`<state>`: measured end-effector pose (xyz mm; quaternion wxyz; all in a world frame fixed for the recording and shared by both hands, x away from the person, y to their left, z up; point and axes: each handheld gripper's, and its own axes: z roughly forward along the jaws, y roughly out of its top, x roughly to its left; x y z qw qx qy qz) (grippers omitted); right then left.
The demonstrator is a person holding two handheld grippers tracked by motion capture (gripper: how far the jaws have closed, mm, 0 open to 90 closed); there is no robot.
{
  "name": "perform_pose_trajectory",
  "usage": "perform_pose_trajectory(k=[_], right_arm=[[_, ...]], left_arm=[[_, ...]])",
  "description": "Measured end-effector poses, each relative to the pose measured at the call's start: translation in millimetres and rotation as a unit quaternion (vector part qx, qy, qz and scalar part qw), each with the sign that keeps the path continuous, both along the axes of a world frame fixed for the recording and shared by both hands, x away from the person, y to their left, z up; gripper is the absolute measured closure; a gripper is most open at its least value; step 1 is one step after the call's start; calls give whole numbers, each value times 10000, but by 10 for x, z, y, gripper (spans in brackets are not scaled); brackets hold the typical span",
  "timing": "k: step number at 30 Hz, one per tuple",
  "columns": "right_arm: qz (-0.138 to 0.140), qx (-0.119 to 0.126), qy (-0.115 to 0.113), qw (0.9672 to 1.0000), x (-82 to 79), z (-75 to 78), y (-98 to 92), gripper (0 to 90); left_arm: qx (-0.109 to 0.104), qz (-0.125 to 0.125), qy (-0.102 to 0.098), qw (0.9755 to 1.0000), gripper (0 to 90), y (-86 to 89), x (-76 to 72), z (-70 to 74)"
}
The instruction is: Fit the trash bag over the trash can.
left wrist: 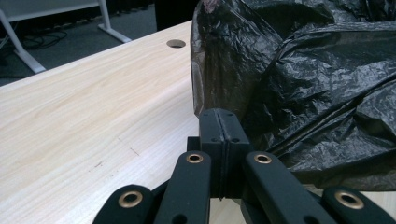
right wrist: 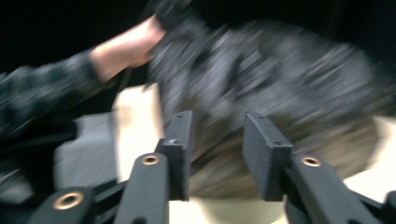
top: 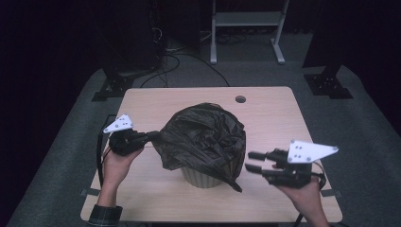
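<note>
A pale, wood-grain rectangular table [top: 151, 101] on grey carpet [top: 71, 142] — a round cable hole [top: 240, 99] near its twelve o'clock edge. Just below centre stands a ribbed cream bin [top: 202, 178] draped in a crumpled black plastic bag [top: 204, 135].

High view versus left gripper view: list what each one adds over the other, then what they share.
High view: the cream ribbed bin under the black bin bag, and the open right claw beside it. Left gripper view: the left claw seen close, jaws shut, its tips at the bag's crinkled film. Shared: that bag, the wooden table and its cable hole.
</note>
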<state>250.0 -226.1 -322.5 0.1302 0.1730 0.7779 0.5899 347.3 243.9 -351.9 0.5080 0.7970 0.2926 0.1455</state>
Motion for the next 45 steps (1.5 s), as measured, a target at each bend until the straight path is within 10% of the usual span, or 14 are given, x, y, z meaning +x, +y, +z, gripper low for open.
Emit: perform_pose_trajectory(k=[6,12,15,20,32,38,45], right_arm=[[-625,60,96,9980,659,279,75,551],[-719,-375,672,9944,1333,139,389,538],[-687,-481,772,9935,1469,56,474,699],[-776,-206,662,9946,1544,31,434,895],[-1229,-742,862,9859,1674,-245,438,895],[-1379,-163,608,9884,1489,-30,258,649],[-859,382,387,9948,1130,288,189,486]], left_arm=[[-1,80,-72,9999,900,-11,163,27],[39,17,-119,9999,900,-92,322,44],[64,12,-103,9999,900,-121,376,22],[133,157,-50,9998,900,-151,496,-42],[597,223,380,9972,900,-242,613,-339],[484,212,300,9982,900,-180,564,-278],[487,194,232,9984,900,-160,505,-227]])
